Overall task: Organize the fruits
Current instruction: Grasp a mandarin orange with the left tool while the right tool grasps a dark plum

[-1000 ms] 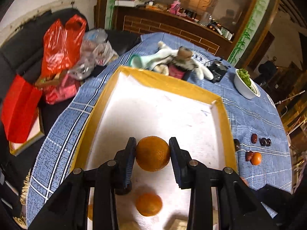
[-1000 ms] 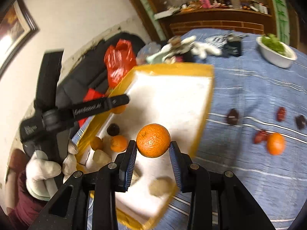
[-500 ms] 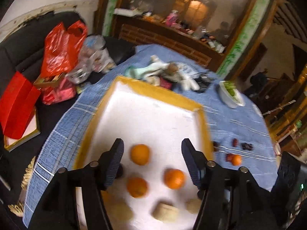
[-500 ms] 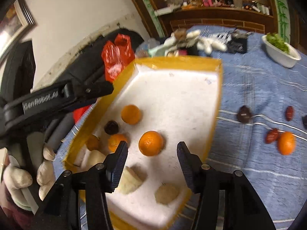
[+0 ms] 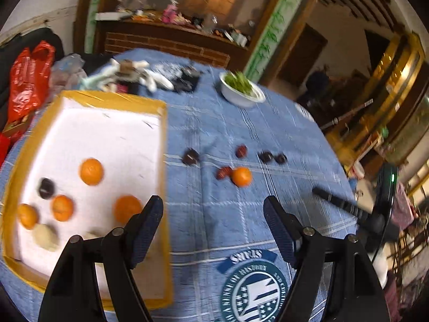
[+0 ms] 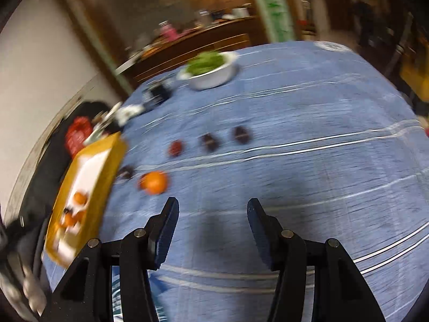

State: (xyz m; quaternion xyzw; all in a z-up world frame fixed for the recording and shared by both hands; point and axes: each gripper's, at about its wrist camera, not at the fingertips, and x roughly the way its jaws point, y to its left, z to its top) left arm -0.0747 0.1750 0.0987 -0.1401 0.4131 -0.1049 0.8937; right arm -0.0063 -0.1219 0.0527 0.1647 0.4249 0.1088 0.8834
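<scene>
Nearest in both wrist views are the grippers themselves: the left gripper [image 5: 213, 214] hangs with its fingers [image 5: 146, 225] spread wide and nothing between them, over the blue checked cloth of the counter [image 5: 241, 123] just right of the tray's near right edge; the right gripper [image 6: 211, 221] is likewise spread and empty, above bare cloth further right. Both being empty fits a reach for more loose fruit, in my judgement. Just left of the left gripper lies the yellow-rimmed white tray [image 5: 163, 139], its long axis running near to far; inside it sit four oranges [image 5: 91, 171], one dark fruit [image 5: 46, 187] and some pale pieces [image 5: 45, 237] at the near end, gathered there presumably as the sorted pile. Farther out on the cloth, well apart from the tray, the loose orange [image 6: 154, 182] lies round and without a clear axis, touching or just beside a reddish date [image 5: 224, 173]. Beyond it a loose row of dark dates [image 6: 209, 141] runs left to right; blur hides which way each one points. Farthest stand a white bowl of greens [image 5: 241, 91] and some clutter [image 5: 139, 76] at the counter's far edge.
</scene>
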